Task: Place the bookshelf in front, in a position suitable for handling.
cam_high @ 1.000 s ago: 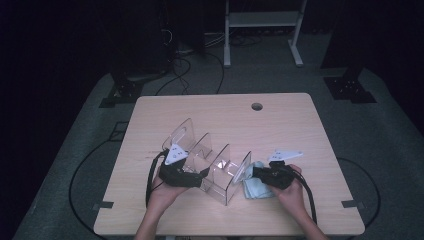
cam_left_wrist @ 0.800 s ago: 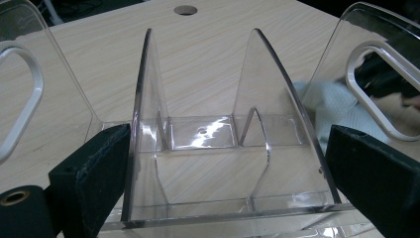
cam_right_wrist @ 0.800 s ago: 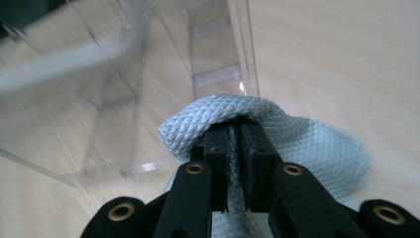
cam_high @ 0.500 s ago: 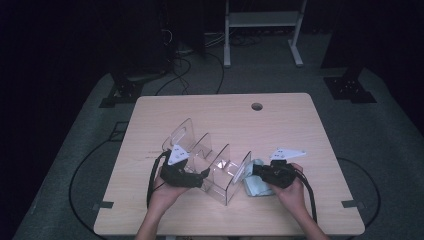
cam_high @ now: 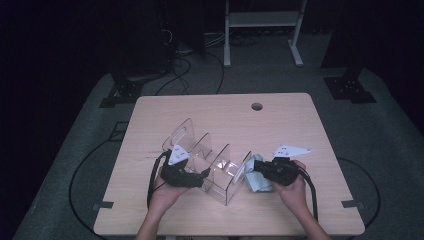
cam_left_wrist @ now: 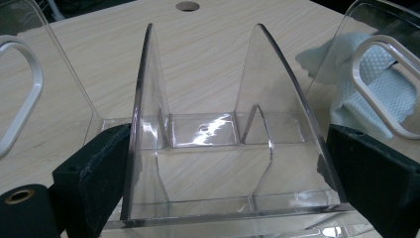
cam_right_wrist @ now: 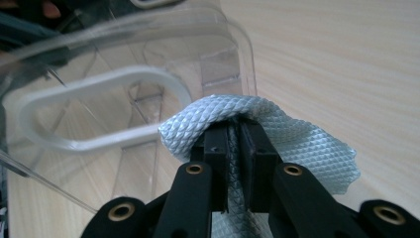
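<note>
A clear plastic divider rack point(cam_high: 215, 160) stands on the wooden table point(cam_high: 225, 110) with several upright panels. My left gripper point(cam_high: 202, 175) holds its near-left end. In the left gripper view the two black jaws press on either side of the rack's base point(cam_left_wrist: 218, 163), and the gripper point(cam_left_wrist: 233, 188) is shut on it. My right gripper point(cam_high: 255, 167) is at the rack's right end, shut on a pale blue textured cloth point(cam_high: 257, 182). In the right gripper view the cloth point(cam_right_wrist: 307, 144) folds over the closed jaws point(cam_right_wrist: 234, 134) and touches the rack's end panel point(cam_right_wrist: 148, 59). The cloth point(cam_left_wrist: 376, 89) also shows through that panel.
A round cable hole point(cam_high: 257, 106) sits near the table's far edge. Bare tabletop lies beyond and right of the rack. A white metal stand point(cam_high: 262, 20) and cables point(cam_high: 185, 60) are on the dark floor behind the table.
</note>
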A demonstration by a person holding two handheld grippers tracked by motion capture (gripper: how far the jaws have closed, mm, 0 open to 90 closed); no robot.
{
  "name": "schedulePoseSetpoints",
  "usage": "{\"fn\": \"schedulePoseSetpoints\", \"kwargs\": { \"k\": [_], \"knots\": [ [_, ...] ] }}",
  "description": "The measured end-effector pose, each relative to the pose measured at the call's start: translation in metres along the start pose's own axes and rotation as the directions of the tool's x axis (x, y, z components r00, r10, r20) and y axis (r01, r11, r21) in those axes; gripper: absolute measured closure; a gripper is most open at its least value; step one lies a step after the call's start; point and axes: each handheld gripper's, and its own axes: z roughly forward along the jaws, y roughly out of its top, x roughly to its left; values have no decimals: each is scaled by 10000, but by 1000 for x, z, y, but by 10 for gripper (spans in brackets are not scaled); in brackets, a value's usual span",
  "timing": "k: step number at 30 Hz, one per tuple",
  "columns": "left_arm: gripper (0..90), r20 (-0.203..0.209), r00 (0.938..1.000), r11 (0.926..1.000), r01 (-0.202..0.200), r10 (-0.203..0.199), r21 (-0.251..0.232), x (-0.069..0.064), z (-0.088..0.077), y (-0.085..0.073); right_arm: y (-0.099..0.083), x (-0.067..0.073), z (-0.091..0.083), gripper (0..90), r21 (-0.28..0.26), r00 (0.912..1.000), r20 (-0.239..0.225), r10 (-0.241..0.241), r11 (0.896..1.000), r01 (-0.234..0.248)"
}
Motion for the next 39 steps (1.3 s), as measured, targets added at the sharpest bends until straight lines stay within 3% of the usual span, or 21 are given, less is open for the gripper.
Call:
{"fn": "schedulePoseSetpoints", "kwargs": {
  "k": [4, 6, 11, 15, 18, 22, 25, 28, 32, 33, 35, 37, 39],
  "knots": [
    [67, -16, 10000, 10000, -15, 15, 16, 0, 0, 0, -18, -9, 14, 826, 801, 9993, 28, 371, 9961, -372],
    [68, -27, 10000, 10000, -2, 2, 15, 0, 0, 0, -15, -9, 11, 826, 660, 9993, -38, 384, 9971, -381],
    [69, -43, 10000, 10000, -9, 9, 49, 0, 0, 0, 24, -3, -14, 827, -402, 9999, 43, -126, 9991, 127],
    [69, -35, 10000, 10000, 4, -4, 36, 0, 0, 0, 51, -7, -28, 830, -692, 9995, 264, -166, 9974, 184],
    [69, -51, 10000, 10000, -9, 9, 40, -1, 0, 0, 61, -6, -29, 830, -428, 9998, 103, -157, 9990, 161],
    [70, -91, 10000, 10000, -4, 4, 54, -1, 0, 0, 64, 12, -29, 831, -365, 9977, -419, -526, 9980, 511],
    [70, -120, 9999, 10000, -18, 19, 55, -1, 0, 0, 65, 35, -27, 831, -339, 9883, -1118, -1041, 9943, 1009],
    [70, -106, 9999, 10000, 4, -4, 24, -1, 0, 0, 68, 48, -25, 831, -147, 9805, -731, -1824, 9832, 1818],
    [71, -123, 9999, 10000, 2, -2, -6, -2, 0, 0, 69, 25, -23, 831, -23, 9926, 28, -1216, 9926, 1216],
    [71, -135, 9999, 10000, -2, 1, -13, -2, 0, 0, 67, 21, -22, 831, -53, 9955, -66, -947, 9955, 947],
    [71, -145, 9999, 10000, -6, 5, -13, -2, 1, 0, 62, 23, -21, 832, -122, 9959, -242, -867, 9962, 864],
    [71, -166, 9999, 10000, 4, -5, -24, -2, 1, 0, 60, 35, -22, 834, -174, 9925, -834, -889, 9960, 878],
    [72, -207, 9998, 10000, 33, -33, -16, -2, 1, -1, 59, 50, -21, 834, -150, 9848, -1227, -1229, 9924, 1220]
  ]
}}
